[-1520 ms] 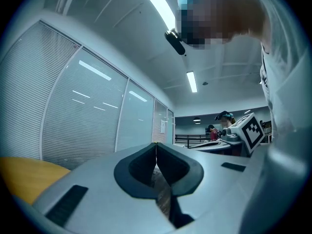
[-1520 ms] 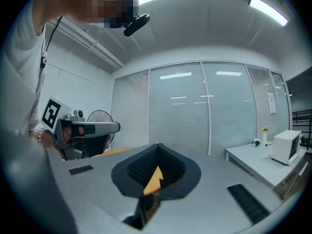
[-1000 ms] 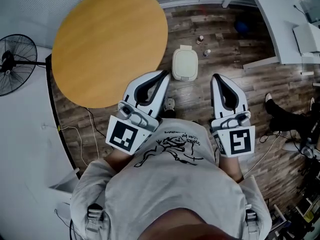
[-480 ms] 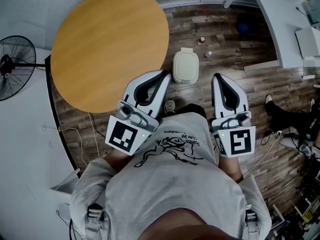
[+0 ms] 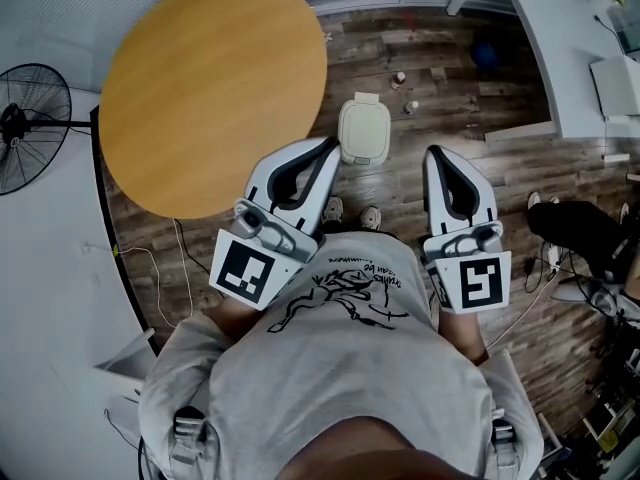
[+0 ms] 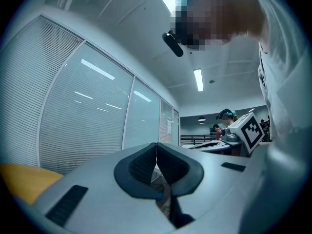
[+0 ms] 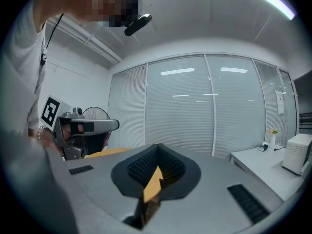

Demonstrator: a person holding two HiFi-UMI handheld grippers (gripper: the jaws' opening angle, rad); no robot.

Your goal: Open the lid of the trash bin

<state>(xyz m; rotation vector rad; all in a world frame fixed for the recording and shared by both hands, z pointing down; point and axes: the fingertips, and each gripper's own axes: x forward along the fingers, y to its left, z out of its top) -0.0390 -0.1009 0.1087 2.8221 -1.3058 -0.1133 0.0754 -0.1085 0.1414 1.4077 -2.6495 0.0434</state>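
Looking down through the head view, I have the left claw (image 5: 326, 148) and the right claw (image 5: 432, 154) held out side by side above the wood floor (image 5: 450, 58), both pointing away from the body. Each is clenched on nothing. In the left gripper view the two dark pads meet along a thin seam, and in the right gripper view the pads are likewise pressed together with no gap.

The bin (image 5: 364, 130) stands on the floor ahead, between the two claw tips and nearer the left one, just beside the edge of the round orange surface (image 5: 210, 88). Its pale lid (image 5: 366, 118) lies flat and closed, and neither claw touches it.

Two shoes (image 5: 335, 209) show below the bin, between the claws. Two small containers (image 5: 399, 79) sit on the floor beyond the bin. A fan (image 5: 28, 128) stands at the far left and a white desk (image 5: 560, 48) fills the upper right. Another person's dark legs (image 5: 575, 230) stretch across the floor at the right.
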